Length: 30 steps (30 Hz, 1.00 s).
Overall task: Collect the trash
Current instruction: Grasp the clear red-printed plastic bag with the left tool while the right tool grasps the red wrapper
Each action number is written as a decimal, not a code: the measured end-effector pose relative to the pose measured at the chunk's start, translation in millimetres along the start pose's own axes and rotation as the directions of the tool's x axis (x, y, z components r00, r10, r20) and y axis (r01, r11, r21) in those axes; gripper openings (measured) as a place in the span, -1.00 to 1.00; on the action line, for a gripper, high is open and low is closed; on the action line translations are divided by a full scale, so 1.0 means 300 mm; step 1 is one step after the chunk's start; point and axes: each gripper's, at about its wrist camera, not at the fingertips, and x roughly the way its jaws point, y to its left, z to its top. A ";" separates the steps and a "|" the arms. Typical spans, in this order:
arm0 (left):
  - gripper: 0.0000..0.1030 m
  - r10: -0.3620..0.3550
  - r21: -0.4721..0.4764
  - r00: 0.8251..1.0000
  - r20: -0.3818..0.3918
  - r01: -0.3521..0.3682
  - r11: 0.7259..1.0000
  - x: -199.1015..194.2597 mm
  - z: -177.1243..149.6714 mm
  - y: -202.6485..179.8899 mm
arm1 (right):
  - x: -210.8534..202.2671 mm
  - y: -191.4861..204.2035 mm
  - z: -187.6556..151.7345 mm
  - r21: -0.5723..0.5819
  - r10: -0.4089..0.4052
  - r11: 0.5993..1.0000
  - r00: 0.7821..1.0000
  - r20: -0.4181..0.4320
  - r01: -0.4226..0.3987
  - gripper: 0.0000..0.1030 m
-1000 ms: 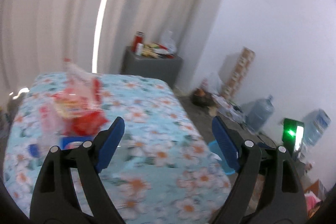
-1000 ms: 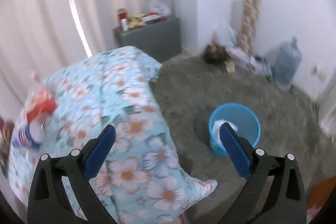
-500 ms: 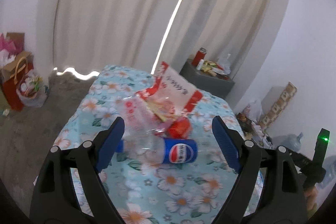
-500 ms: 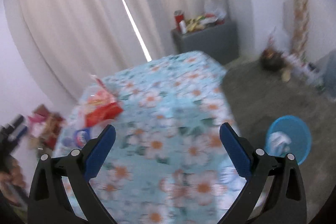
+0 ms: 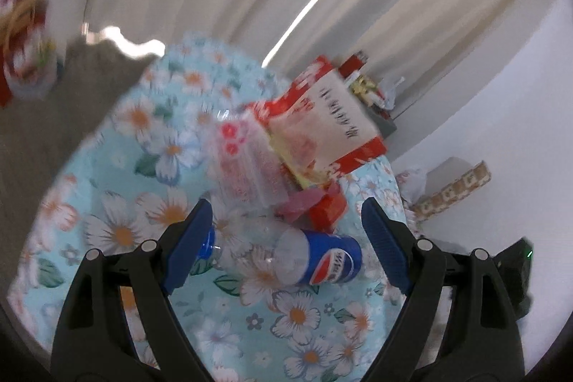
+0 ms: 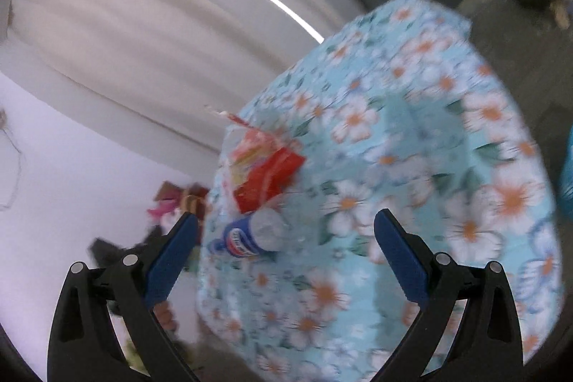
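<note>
my left gripper (image 5: pixel 283 246) jaws wide apart, empty, plastic bottle (image 5: pixel 286 256) lying crosswise right between fingertips on flowered tablecloth (image 5: pixel 297 321), wrappers (image 5: pixel 304 138) just beyond. my right gripper (image 6: pixel 286 246) also spread, empty, bottle farther ahead-left. left nearer.

A table under a light blue cloth printed with white and orange flowers (image 5: pixel 297 314) carries a small heap of rubbish near one end. A clear plastic bottle with a blue Pepsi label (image 5: pixel 308 256) lies on its side on the cloth. Just behind it, touching, sit a red and white snack bag (image 5: pixel 333 117), a clear printed wrapper (image 5: pixel 243 163) and a small red packet (image 5: pixel 327 208).
</note>
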 end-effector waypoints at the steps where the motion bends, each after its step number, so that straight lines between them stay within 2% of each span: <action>1: 0.56 -0.010 -0.043 1.000 -0.022 0.009 0.999 0.029 0.019 0.029 | 0.021 -0.003 0.013 0.008 0.009 1.000 1.000 -0.018 -0.009 0.80; 5: 0.54 -0.036 -0.163 0.991 -0.126 0.015 0.986 0.157 0.088 0.129 | 0.114 -0.012 0.058 0.040 0.047 0.998 0.994 -0.099 -0.043 0.73; 9: 0.52 -0.050 -0.254 0.976 -0.213 -0.006 0.967 0.282 0.132 0.209 | 0.241 -0.027 0.126 0.104 0.118 0.990 0.974 -0.194 -0.099 0.65; 12: 0.46 -0.075 -0.307 0.966 -0.249 -0.006 0.952 0.350 0.140 0.248 | 0.338 -0.052 0.166 0.149 0.116 0.986 0.962 -0.249 -0.081 0.49; 15: 0.43 -0.081 -0.289 0.962 -0.262 0.002 0.957 0.382 0.147 0.246 | 0.431 -0.086 0.201 0.194 0.125 0.979 0.944 -0.304 -0.067 0.36; 17: 0.41 -0.086 -0.272 0.960 -0.265 0.011 0.962 0.392 0.151 0.241 | 0.503 -0.113 0.223 0.216 0.141 0.974 0.927 -0.347 -0.068 0.35; 19: 0.35 -0.095 -0.270 0.958 -0.270 0.019 0.963 0.403 0.154 0.247 | 0.562 -0.146 0.231 0.254 0.145 0.966 0.912 -0.385 -0.046 0.28; 22: 0.23 -0.104 -0.264 0.956 -0.276 0.029 0.964 0.409 0.151 0.248 | 0.617 -0.170 0.237 0.278 0.175 0.959 0.890 -0.422 -0.057 0.25; 28: -0.12 -0.132 -0.265 0.950 -0.284 0.055 0.963 0.443 0.171 0.256 | 0.667 -0.139 0.235 0.263 0.212 0.960 0.852 -0.479 -0.091 0.25; 30: -0.33 -0.149 -0.273 0.948 -0.282 0.070 0.959 0.455 0.173 0.257 | 0.682 -0.126 0.229 0.254 0.211 0.963 0.844 -0.494 -0.092 0.19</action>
